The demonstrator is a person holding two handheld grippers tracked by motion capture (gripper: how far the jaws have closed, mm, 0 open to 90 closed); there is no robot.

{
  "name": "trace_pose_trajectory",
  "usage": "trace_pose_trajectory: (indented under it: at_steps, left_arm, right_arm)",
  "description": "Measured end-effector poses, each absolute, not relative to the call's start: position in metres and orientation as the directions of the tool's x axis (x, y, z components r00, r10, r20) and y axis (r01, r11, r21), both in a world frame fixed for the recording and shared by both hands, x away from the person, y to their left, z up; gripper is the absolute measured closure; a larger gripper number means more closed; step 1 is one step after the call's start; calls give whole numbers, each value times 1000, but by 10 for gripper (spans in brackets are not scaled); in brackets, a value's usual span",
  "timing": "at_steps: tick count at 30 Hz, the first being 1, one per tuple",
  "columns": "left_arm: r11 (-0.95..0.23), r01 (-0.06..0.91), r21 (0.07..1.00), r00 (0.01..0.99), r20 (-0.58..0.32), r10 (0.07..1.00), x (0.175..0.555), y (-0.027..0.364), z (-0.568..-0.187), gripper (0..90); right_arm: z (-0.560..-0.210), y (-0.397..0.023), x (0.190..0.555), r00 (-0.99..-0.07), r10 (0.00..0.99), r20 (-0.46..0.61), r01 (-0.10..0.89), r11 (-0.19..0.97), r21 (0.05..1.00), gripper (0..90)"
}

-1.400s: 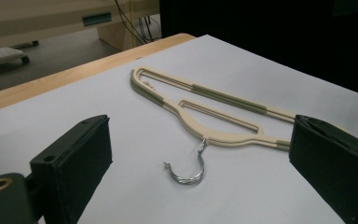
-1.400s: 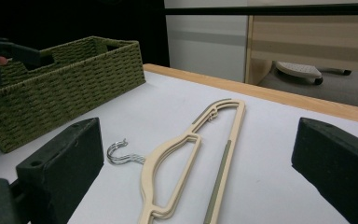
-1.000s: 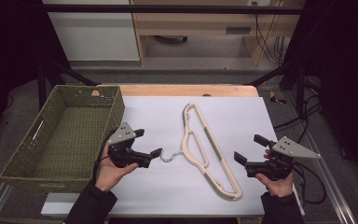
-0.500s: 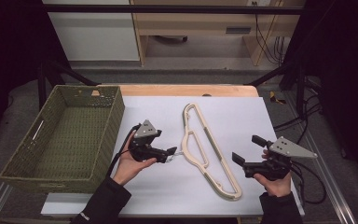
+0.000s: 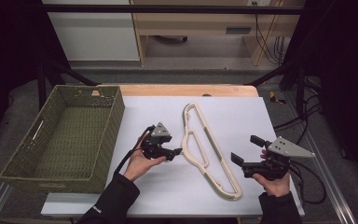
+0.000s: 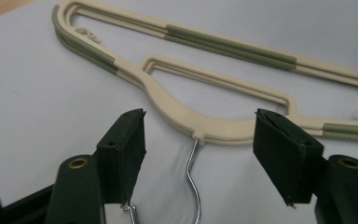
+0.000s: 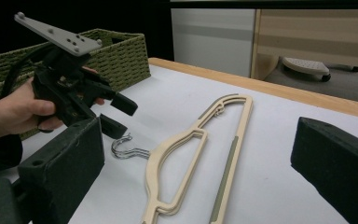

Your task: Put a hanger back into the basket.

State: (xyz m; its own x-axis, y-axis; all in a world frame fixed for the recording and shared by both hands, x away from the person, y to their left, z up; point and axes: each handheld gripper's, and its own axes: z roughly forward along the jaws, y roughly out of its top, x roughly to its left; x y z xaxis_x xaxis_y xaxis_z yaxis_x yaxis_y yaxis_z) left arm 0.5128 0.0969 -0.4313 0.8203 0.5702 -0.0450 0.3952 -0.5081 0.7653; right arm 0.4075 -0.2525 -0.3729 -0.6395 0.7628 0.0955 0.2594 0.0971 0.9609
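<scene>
A green woven basket [image 5: 60,135] sits at the table's nine o'clock side, its rim overlapping the white sheet [image 5: 168,186] that covers the tabletop. A strip of bare wooden table edge [image 5: 186,90] shows at twelve o'clock. Beyond it stand a white cabinet [image 5: 91,30] and a wooden bench [image 5: 196,21], with black cables [image 5: 265,32] hanging toward one o'clock.
</scene>
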Motion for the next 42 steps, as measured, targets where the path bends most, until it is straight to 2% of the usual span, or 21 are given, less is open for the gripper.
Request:
trace_pose_trajectory:
  at_steps: [1,5,9,10,12,13,17,25,35,37,42]
  left_arm:
    - [-524,397,754,823,-40,566,514,96,-434,400]
    - [-559,403,725,831,-34,555,520,91,-445,466]
    - [-578,414,704,832,-36,553,526,88,-456,492]
    - [-582,418,698,831,-34,556,528,88,-458,533]
    - [-591,422,687,832,-35,554,530,87,-462,547]
    - [-592,431,681,831,-43,555,531,87,-464,596]
    - [-598,437,672,835,-56,547,533,85,-470,648]
    - [-612,422,669,857,-76,509,534,85,-471,816]
    - [-658,369,656,886,-35,462,530,83,-464,862]
    - [-684,348,641,893,-5,450,529,81,-461,869]
    - [-677,339,653,898,-11,440,524,80,-449,883]
  right_arm:
    - [-374,-252,408,-643,760,88,255,105,961,32]
    - [-375,-249,409,-644,760,92,264,108,958,32]
    - [-376,-249,409,-646,758,91,269,114,956,32]
    - [-376,-249,409,-643,760,93,269,111,957,32]
    - [-376,-249,410,-645,759,91,269,114,956,32]
    - [-376,-249,409,-645,758,91,268,113,957,32]
    - [-376,-248,409,-645,759,95,270,110,957,33]
    - [-377,-247,410,-647,757,91,271,116,955,35]
    - [-383,-240,414,-656,749,92,291,138,947,36]
    - [-386,-236,416,-661,745,92,301,150,942,38]
    - [-392,-228,419,-673,735,88,310,172,935,42]
